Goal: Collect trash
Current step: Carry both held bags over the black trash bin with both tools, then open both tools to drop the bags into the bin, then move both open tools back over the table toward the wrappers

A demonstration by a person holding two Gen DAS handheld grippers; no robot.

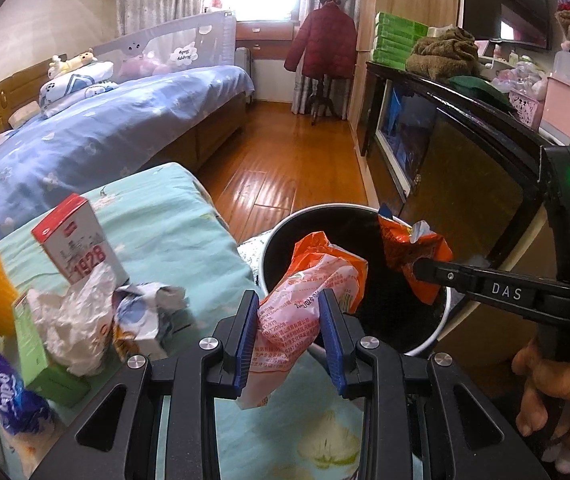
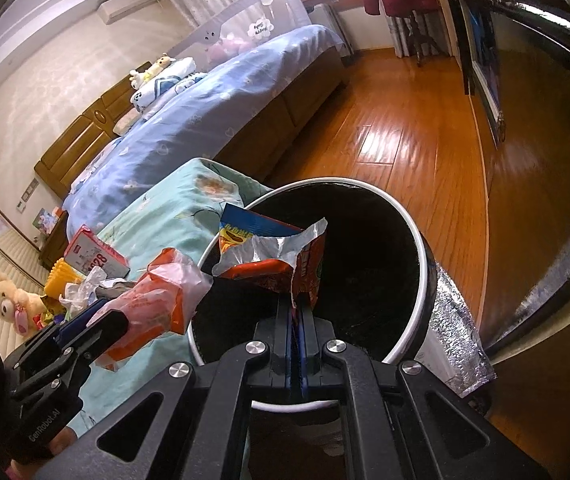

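The right claw (image 2: 297, 312) is clamped tight on the lower edge of a torn red snack bag (image 2: 281, 256), foil lining showing, and holds it above the dark mouth of the trash bin (image 2: 417, 240). The left claw (image 1: 287, 320) pinches an orange-and-pink plastic wrapper (image 1: 309, 280) between its blue pads (image 1: 245, 344); the wrapper's top leans over the bin's near rim while its tail hangs over the teal cloth on the tabletop (image 1: 173, 224).

Both pieces look ready to drop, so the step in hand is the release into the bin. The right claw seems well placed; opening should let the bag fall inside. The left wrapper sits only partly over the opening, so I judge it needs carrying a little further across the rim before the claw opens, or it may slide down outside.

More trash waits on the tabletop to the left: a 1928 milk carton (image 1: 73, 240), crumpled white paper (image 1: 73, 320), a crushed blue-and-white carton (image 1: 145, 320), a green box (image 1: 41, 360) and a blue candy wrapper (image 1: 9, 392).
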